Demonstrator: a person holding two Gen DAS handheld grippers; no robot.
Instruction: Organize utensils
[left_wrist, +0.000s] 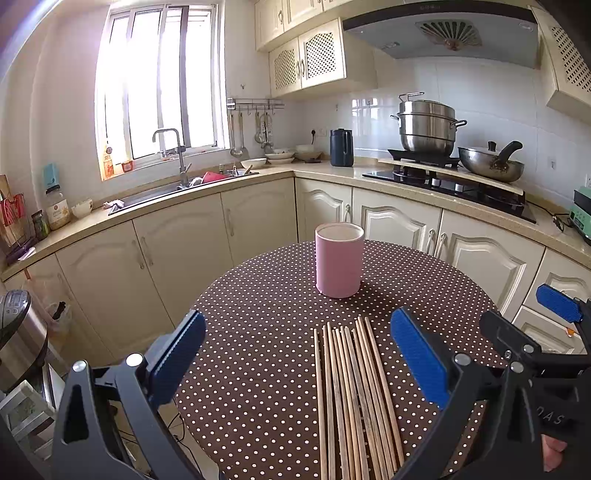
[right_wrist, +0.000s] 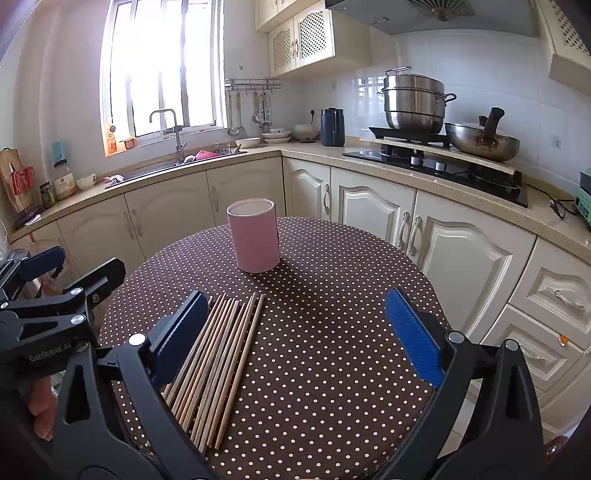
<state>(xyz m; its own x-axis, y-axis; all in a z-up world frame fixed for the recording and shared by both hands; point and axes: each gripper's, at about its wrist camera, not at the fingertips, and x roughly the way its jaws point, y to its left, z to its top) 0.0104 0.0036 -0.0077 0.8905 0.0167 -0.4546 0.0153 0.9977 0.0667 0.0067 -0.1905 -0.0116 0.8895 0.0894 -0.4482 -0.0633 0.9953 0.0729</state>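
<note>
Wooden chopsticks (left_wrist: 351, 398) are lying bundled side by side on the polka-dot desk (left_wrist: 258, 350), their near ends running out of the left wrist view and partly hiding behind a blue pad in the right wrist view. Beyond them a pink cylindrical holder (left_wrist: 339, 260) is standing upright, its inside impossible to make out. Left tongs (left_wrist: 297, 360) and right tongs (right_wrist: 295, 338) are both gaping wide, gripping nothing.
</note>
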